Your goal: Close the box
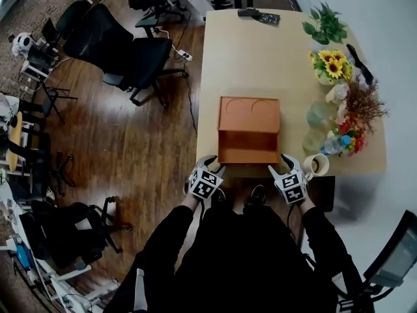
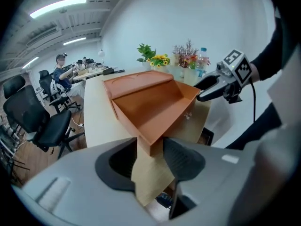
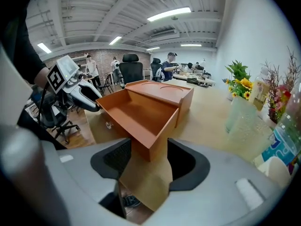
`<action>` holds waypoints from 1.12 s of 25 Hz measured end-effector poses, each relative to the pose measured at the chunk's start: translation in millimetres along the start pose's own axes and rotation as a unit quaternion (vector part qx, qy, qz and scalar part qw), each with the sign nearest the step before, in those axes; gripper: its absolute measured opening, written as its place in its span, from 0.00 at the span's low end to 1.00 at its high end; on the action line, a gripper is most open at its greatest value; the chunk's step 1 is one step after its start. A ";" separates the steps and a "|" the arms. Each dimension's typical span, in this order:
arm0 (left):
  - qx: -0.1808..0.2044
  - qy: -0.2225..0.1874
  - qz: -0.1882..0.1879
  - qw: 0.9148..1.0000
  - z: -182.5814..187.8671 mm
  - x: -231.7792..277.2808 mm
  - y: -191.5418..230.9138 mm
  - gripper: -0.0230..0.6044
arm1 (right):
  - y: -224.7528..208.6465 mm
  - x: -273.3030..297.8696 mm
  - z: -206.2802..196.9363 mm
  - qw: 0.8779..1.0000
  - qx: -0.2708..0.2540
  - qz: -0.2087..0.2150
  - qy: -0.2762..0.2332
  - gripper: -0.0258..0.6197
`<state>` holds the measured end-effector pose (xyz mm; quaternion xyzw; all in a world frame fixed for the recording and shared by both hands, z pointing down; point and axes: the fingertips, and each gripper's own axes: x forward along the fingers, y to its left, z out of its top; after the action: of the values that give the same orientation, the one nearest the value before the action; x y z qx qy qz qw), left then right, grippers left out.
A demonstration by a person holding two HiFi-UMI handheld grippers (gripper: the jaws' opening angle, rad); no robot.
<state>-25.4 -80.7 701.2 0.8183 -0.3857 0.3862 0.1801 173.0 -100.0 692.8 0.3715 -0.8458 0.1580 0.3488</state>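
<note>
While the left gripper (image 1: 212,163) and right gripper (image 1: 287,162) gape around the box's (image 1: 249,119) near corners, a mug (image 1: 317,165) stands just right, with flowers (image 1: 332,64) at upper right.

black items (image 1: 259,15) at table (image 1: 260,70) end too small to ID, rt chair (image 1: 396,256) cut by edge

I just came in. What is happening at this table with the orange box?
A person holds a tool in each hand at the near edge of the table. The orange box stands open there, its tray slid out toward the person. The left tool has one front corner of the tray between its parted jaws, the right tool the other. The tray is not yet pushed in.
</note>
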 end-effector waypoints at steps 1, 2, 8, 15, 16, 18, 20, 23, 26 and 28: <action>0.000 0.000 0.001 1.000 -0.4 0.1 1.3 0.27 | 2.2 2.3 1.3 1.000 -0.001 0.008 0.001 0.40; -0.002 -0.001 0.003 1.000 -0.4 -0.2 3.8 0.25 | 4.3 4.0 3.1 1.000 -0.001 0.014 0.000 0.35; -0.018 -0.008 0.001 1.000 2.8 -2.5 27.1 0.24 | 13.2 9.9 15.8 1.000 0.013 0.014 -0.007 0.34; 0.062 0.010 -0.012 0.998 3.1 6.0 53.6 0.24 | 25.0 19.3 21.9 0.999 0.013 -0.023 0.021 0.30; 0.077 0.012 -0.010 0.997 4.8 7.4 58.3 0.24 | 26.8 19.8 23.4 0.999 0.023 -0.031 0.019 0.29; 0.083 0.002 -0.004 0.997 13.7 7.4 69.8 0.23 | 29.3 19.5 30.2 0.998 0.036 -0.043 0.006 0.28; 0.076 -0.005 -0.004 0.997 17.4 8.9 79.0 0.23 | 30.7 22.2 34.8 0.998 0.040 -0.049 0.001 0.27; 0.070 -0.008 -0.008 0.997 17.3 13.5 83.5 0.22 | 26.9 29.4 35.8 0.997 0.048 -0.064 0.005 0.27; 0.057 -0.020 -0.005 0.998 27.6 19.3 88.7 0.22 | 13.2 33.5 43.6 0.995 0.060 -0.084 -0.002 0.26; 0.052 -0.024 -0.001 0.998 34.3 25.5 93.5 0.22 | 5.3 37.5 47.3 0.994 0.063 -0.091 -0.003 0.25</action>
<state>-70.2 -173.2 698.7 0.8361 -0.3686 0.3856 0.1283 128.6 -140.8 685.9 0.4686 -0.7979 0.1778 0.3350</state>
